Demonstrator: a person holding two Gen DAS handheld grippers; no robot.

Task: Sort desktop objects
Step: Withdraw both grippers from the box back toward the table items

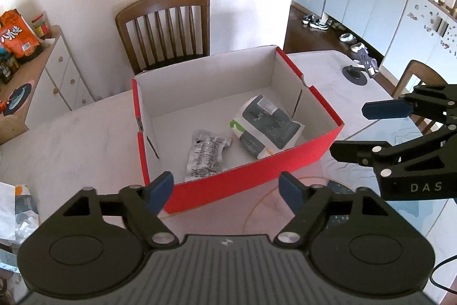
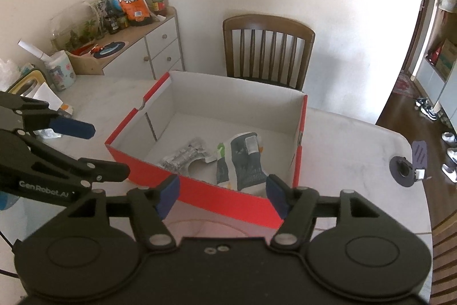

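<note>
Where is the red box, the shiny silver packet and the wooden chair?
red box (image 1: 254,179): left wrist view, on its near red wall.
shiny silver packet (image 1: 204,156): left wrist view, middle of the wrapper.
wooden chair (image 2: 268,27): right wrist view, on its top rail.

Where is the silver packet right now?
The silver packet lies flat on the floor of the red box, left of the grey-and-white pouch in both wrist views, near the box's front wall.

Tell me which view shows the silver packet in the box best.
The left wrist view: the silver packet lies flat on the floor of the red box, whole and unobstructed. In the right wrist view the box's near wall cuts off its lower edge.
</note>
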